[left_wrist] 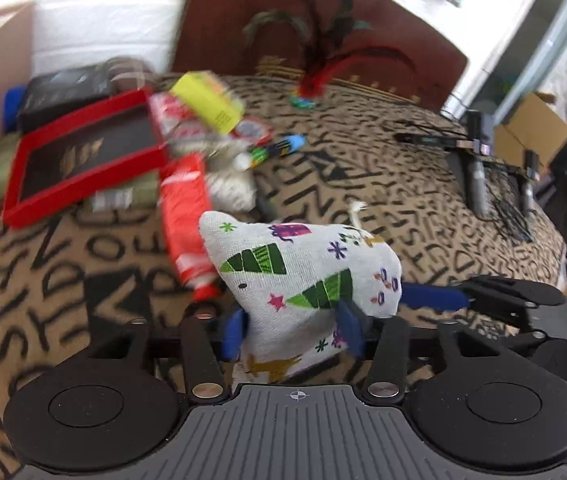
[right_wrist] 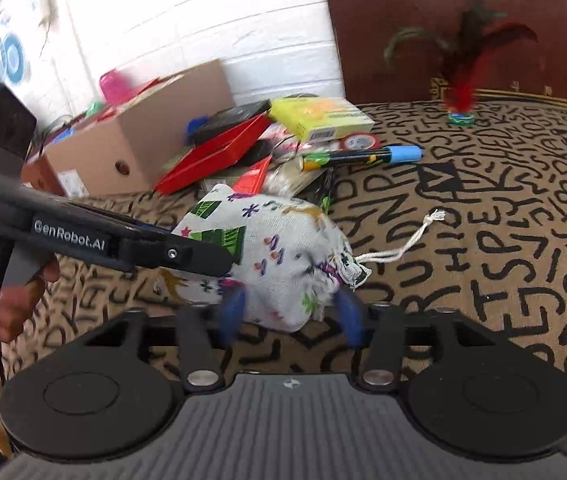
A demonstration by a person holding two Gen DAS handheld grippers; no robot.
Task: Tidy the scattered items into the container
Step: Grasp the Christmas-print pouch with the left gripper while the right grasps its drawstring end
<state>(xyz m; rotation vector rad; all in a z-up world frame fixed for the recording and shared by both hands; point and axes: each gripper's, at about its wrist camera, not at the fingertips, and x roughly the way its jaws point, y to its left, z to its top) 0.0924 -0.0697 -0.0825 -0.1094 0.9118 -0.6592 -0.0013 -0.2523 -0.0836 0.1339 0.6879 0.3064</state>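
A white drawstring cloth bag [left_wrist: 303, 276] printed with green trees and stars lies on the patterned blanket; it also shows in the right wrist view [right_wrist: 279, 252]. My left gripper [left_wrist: 293, 330] is shut on one end of the bag, blue pads pressed into the cloth. My right gripper [right_wrist: 291, 314] has its blue pads against the bag's tied neck end, closed on the cloth. The bag's white cord [right_wrist: 403, 246] trails to the right. The left gripper's body [right_wrist: 115, 244] crosses in front of the bag.
Behind the bag lie a red-framed board [left_wrist: 83, 160], a yellow-green box [right_wrist: 321, 118], a red packet [left_wrist: 187, 224], a marker with a blue cap [right_wrist: 363, 157] and a feather shuttlecock [right_wrist: 461, 100]. A cardboard box [right_wrist: 135, 140] stands at the left. A black stand [left_wrist: 479, 160] lies at the right.
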